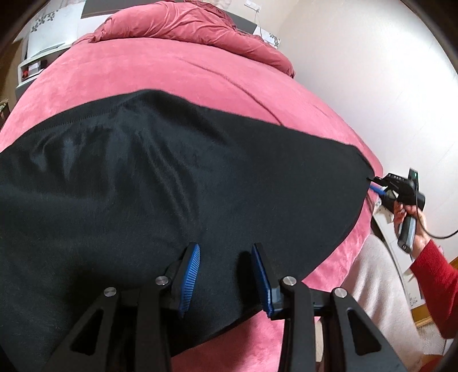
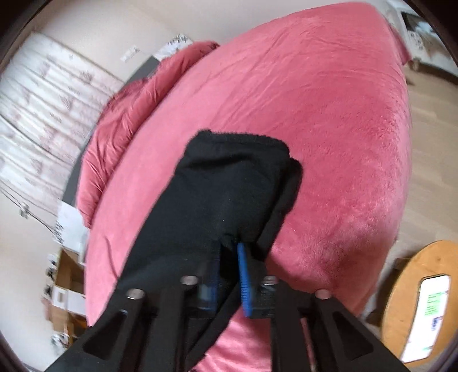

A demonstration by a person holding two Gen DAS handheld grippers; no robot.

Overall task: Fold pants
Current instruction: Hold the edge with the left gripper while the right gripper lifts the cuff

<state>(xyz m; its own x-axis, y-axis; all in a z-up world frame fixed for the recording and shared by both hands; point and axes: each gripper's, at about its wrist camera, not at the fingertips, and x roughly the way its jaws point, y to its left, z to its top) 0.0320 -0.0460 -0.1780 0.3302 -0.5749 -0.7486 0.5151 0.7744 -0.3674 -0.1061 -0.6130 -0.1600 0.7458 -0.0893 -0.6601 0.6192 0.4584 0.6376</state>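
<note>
Black pants [image 1: 171, 171] lie spread flat on a pink bed cover [image 1: 171, 71]. My left gripper [image 1: 226, 247] hovers over their near edge, its blue pads apart with nothing between them. At the far right corner of the pants, a hand in a red sleeve [image 1: 435, 280] holds my right gripper [image 1: 373, 183]. In the right wrist view the pants [image 2: 229, 186] run away from the camera, folded double at the far end. Here the right gripper [image 2: 229, 249] stands open, a bunched edge of cloth lying in the gap between its pads.
A crumpled pink duvet [image 1: 186, 23] lies at the head of the bed. A round wooden table [image 2: 400, 300] with a lit phone [image 2: 432, 309] stands at the right. Cardboard boxes [image 2: 65, 280] sit on the floor at the left. A white cloth [image 1: 380, 286] hangs by the bed's edge.
</note>
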